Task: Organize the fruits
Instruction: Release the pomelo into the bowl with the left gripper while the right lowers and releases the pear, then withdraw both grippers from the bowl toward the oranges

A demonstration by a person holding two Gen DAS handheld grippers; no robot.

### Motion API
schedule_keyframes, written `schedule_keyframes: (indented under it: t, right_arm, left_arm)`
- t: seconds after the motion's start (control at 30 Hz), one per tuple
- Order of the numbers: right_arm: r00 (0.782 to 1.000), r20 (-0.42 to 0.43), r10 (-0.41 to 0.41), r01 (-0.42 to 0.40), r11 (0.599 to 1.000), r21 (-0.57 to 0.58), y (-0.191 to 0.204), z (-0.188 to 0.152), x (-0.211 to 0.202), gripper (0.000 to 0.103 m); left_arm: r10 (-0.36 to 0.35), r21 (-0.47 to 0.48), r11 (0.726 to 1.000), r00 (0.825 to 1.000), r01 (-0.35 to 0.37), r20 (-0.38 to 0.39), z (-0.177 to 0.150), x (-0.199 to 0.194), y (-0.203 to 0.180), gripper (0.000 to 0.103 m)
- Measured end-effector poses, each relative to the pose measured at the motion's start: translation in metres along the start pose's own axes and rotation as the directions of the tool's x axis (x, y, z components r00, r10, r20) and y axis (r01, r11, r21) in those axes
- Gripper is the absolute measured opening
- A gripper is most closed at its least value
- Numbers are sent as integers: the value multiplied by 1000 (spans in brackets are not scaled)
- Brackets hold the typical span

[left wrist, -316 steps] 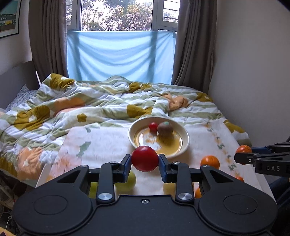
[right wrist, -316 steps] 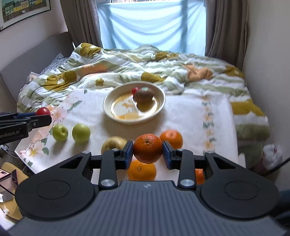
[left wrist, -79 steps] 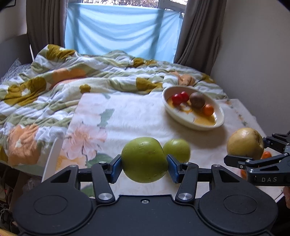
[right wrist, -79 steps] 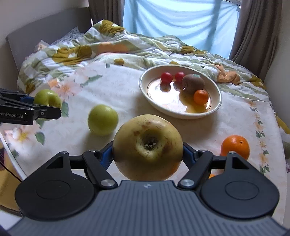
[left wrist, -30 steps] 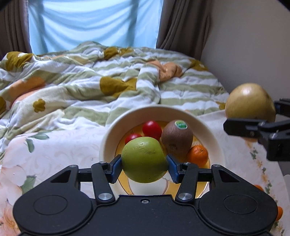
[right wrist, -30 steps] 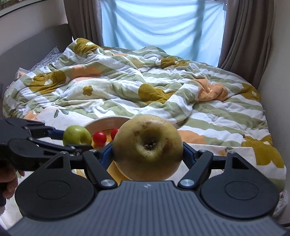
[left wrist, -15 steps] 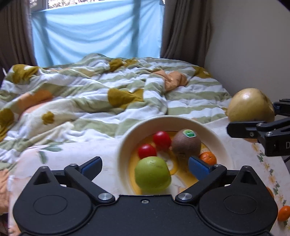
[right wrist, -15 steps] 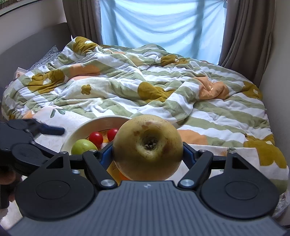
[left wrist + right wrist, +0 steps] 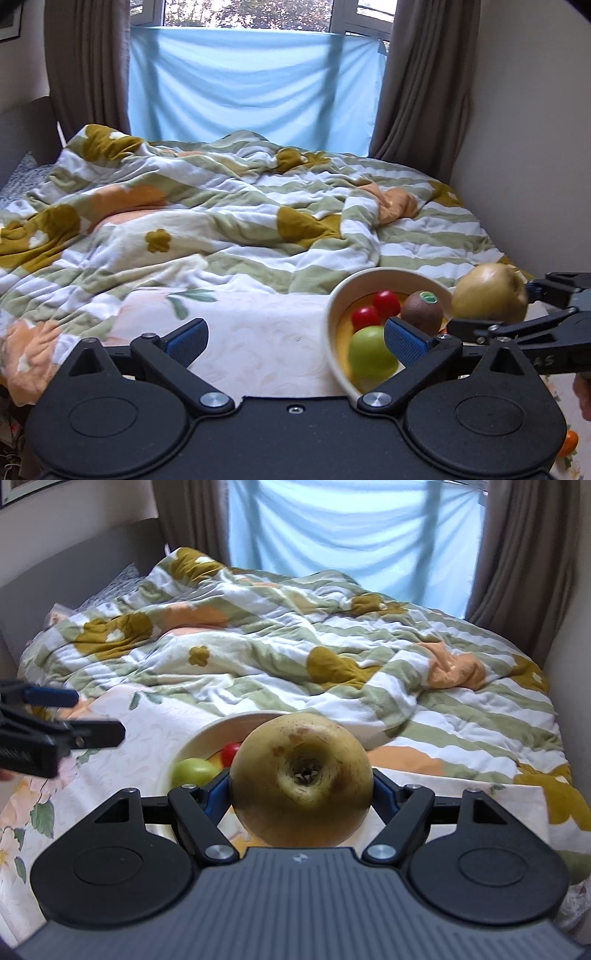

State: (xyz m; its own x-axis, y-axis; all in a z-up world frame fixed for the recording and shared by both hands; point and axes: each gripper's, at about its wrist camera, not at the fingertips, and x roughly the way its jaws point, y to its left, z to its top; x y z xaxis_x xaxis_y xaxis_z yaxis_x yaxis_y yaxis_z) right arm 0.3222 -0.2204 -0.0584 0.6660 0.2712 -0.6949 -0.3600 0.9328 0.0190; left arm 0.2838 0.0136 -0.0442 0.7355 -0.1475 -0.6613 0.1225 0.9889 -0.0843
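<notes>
Right wrist view: right gripper, jaws clamped on the yellow pear, hovers over the bowl on the tabletop, which holds a green apple; placement step, so lowering and release come next. Left gripper, jaws wide and empty, hangs beside the bowl; bed quilt beyond.

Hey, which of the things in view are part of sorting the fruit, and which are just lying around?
Part of the job: bowl, green apple, two red fruits, kiwi, yellow pear in the right gripper, open left gripper.

Lying about: quilt, curtains, blue cloth.
</notes>
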Motion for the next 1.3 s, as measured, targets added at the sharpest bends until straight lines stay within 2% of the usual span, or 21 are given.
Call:
schedule_keyframes:
  t: [0.3, 0.43, 0.77, 0.87, 0.93, 1.07, 1.3]
  right_arm:
    - [999, -31, 38, -40, 998, -46, 34, -20, 24, 91]
    - [1000, -28, 11, -14, 995, -97, 41, -29, 32, 91]
    - [1000, -11, 4, -6, 983, -182, 49, -45, 46, 91]
    - [998, 60, 10, 2, 980, -198, 49, -46, 36, 103]
    - [997, 81, 19, -2, 979, -206, 49, -46, 31, 103]
    - [998, 61, 9, 3, 981, -194, 48, -45, 26, 103]
    - [997, 78, -15, 29, 984, -178, 52, -41, 0, 103]
  left_arm:
    - [26, -16, 1000, 1000, -26, -6, -12, -14, 14, 103]
    - [22, -18, 1000, 1000, -22, -13, -16, -13, 14, 103]
    - [20, -2, 1000, 999, -20, -39, -23, -6, 7, 103]
    - [19, -5, 1000, 999, -19, -39, -23, -5, 7, 103]
    - [20, -8, 1000, 999, -20, -38, -25, -7, 5, 103]
    - [17, -16, 1000, 999, -18, -30, -27, -17, 4, 103]
    - [5, -12, 1000, 1000, -5, -6, -27, -41, 2, 103]
